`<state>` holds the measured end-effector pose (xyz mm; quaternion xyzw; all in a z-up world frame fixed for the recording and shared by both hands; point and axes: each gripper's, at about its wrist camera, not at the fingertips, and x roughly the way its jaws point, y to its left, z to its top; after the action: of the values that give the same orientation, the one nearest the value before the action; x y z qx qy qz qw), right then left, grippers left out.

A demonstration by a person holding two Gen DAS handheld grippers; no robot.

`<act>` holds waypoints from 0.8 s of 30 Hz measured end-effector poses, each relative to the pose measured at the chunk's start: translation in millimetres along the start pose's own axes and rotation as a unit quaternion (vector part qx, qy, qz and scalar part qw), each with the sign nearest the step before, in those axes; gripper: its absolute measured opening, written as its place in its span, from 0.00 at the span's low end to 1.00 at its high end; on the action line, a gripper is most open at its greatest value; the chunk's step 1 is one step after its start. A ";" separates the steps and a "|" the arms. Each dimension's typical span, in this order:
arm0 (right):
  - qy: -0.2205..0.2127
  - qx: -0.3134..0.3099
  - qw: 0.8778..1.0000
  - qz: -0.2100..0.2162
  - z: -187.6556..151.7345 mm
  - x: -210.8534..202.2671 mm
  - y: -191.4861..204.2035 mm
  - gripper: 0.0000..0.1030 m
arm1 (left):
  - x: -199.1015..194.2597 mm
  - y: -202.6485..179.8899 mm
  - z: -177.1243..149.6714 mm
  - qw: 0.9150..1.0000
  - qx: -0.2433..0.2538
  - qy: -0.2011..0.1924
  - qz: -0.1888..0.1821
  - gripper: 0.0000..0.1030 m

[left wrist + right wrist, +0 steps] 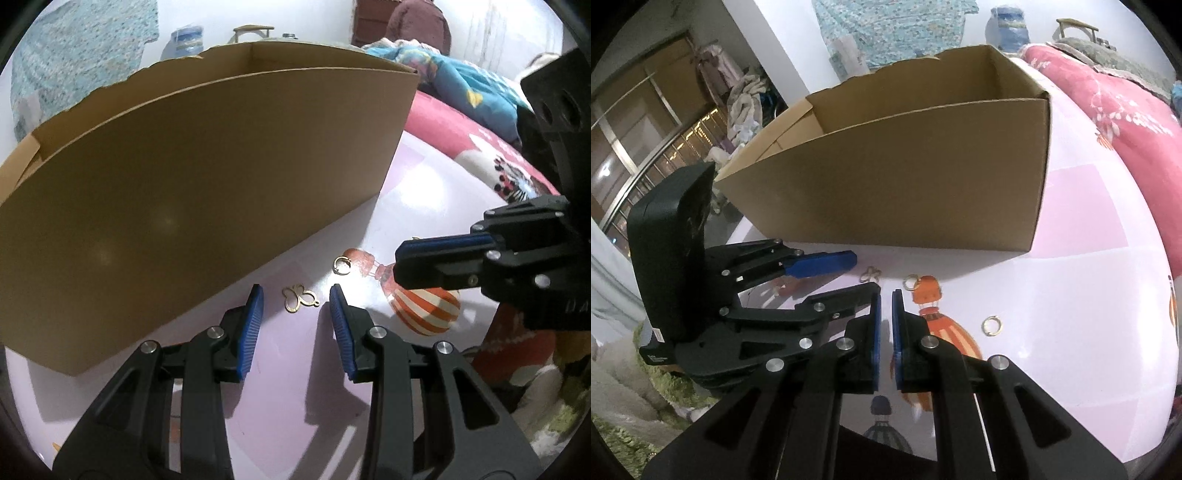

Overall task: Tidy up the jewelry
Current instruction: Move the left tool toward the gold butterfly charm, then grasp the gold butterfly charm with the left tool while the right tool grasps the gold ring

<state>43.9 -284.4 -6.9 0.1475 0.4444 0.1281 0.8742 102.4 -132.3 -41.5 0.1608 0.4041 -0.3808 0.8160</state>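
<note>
At lower centre, the left gripper is held spread around the butterfly charm, untouched; the right gripper is pressed together, empty, below the cardboard box.

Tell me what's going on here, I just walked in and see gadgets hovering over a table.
A person is sorting jewelry with two handheld tools. The left tool is open, straddling a gold butterfly charm on the table beside the cardboard box. The right tool is shut with nothing visibly between its jaws. A small gold hoop and a gold ring lie loose nearby.
</note>
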 end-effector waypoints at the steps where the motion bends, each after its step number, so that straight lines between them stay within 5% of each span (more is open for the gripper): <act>1: -0.001 0.002 1.000 0.001 -0.4 0.1 -1.9 0.06 | 0.2 -0.2 0.7 1.000 0.006 0.000 0.000 0.33; 8: -0.009 0.015 1.000 0.003 -0.6 0.8 -5.6 0.06 | 1.8 -4.9 4.3 0.999 0.040 0.002 0.002 0.15; 22: -0.012 0.006 1.000 -0.016 -7.0 -9.3 -0.9 0.06 | -6.5 -6.1 -5.0 1.000 0.020 -0.002 0.006 0.15; 24: -0.005 -0.004 1.000 -0.024 -3.1 -3.3 4.5 0.14 | -10.3 -5.1 -7.7 1.000 0.013 -0.004 0.005 0.15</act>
<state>39.1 -280.9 -4.6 0.1337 0.4425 0.1084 0.8801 90.4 -126.2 -38.0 0.1722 0.3951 -0.3822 0.8174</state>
